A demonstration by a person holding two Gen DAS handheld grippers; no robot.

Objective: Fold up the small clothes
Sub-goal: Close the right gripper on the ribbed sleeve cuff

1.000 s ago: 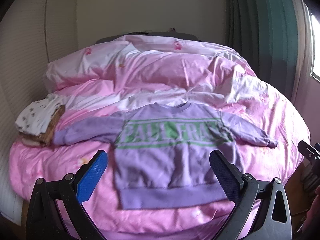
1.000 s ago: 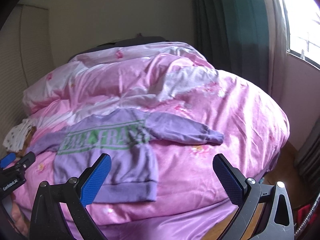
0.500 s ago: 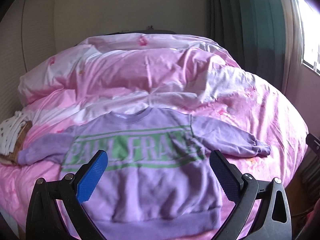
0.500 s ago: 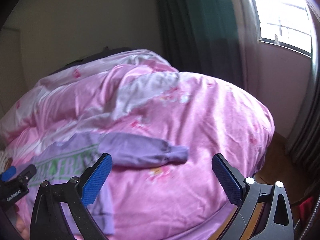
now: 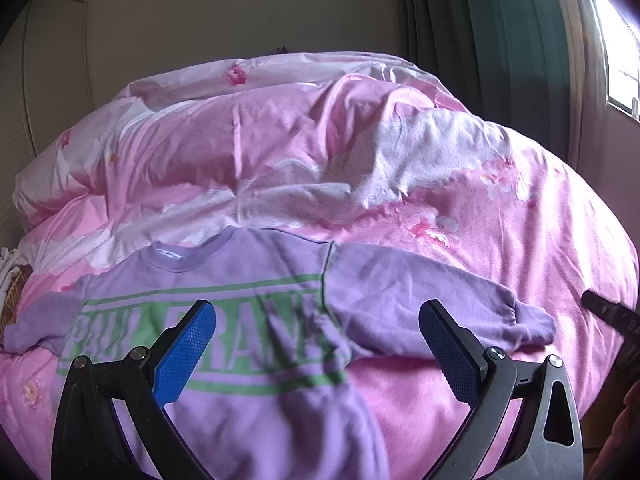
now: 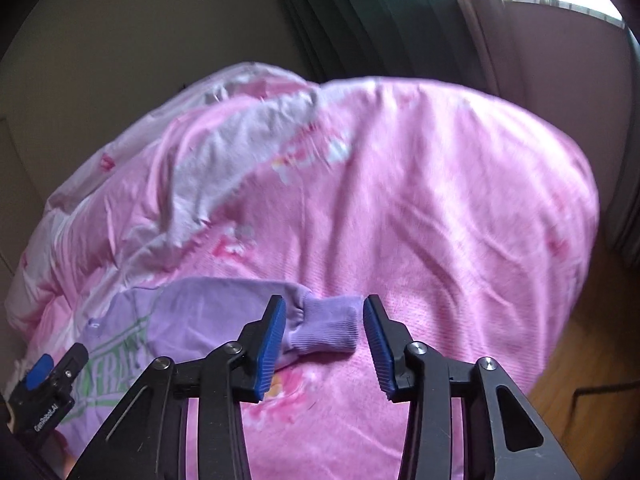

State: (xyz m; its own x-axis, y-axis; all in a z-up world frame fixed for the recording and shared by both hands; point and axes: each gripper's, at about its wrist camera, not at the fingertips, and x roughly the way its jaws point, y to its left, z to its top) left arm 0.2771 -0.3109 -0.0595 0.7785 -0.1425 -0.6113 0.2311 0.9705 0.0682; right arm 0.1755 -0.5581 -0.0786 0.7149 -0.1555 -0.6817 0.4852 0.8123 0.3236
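Right claw: jaws spread and empty, framing the ribbed cuff of the sweatshirt's sleeve, which lies between the blue pads without visibly touching either; whether the pads rest on the bedding cannot be told. Left claw: also released, jaws wide apart and holding nothing, poised above the chest of the purple sweatshirt.

The sweatshirt lies front-up and spread flat on the bed, neckline toward 12 o'clock in the left wrist view, hem toward 6 o'clock, green lettering across the chest. One sleeve extends toward 3 o'clock; the other sleeve reaches toward 9 o'clock.

Progress, as judged: folding of this garment has not begun. No sleeve is turned in and the body is undoubled. Remaining steps are likely to take the cuff, carry each sleeve across the chest, then fold the body.

Surface: a soft, rumpled pink duvet with white patches and a floral print, liable to yield and wrinkle under pressure. At 9 o'clock, at the frame edge, part of a patterned item shows, too cropped to identify.

Room: plain pale wall at 12 o'clock, dark green curtain at 1 o'clock, bright window at 2 o'clock, wooden floor beside the bed.
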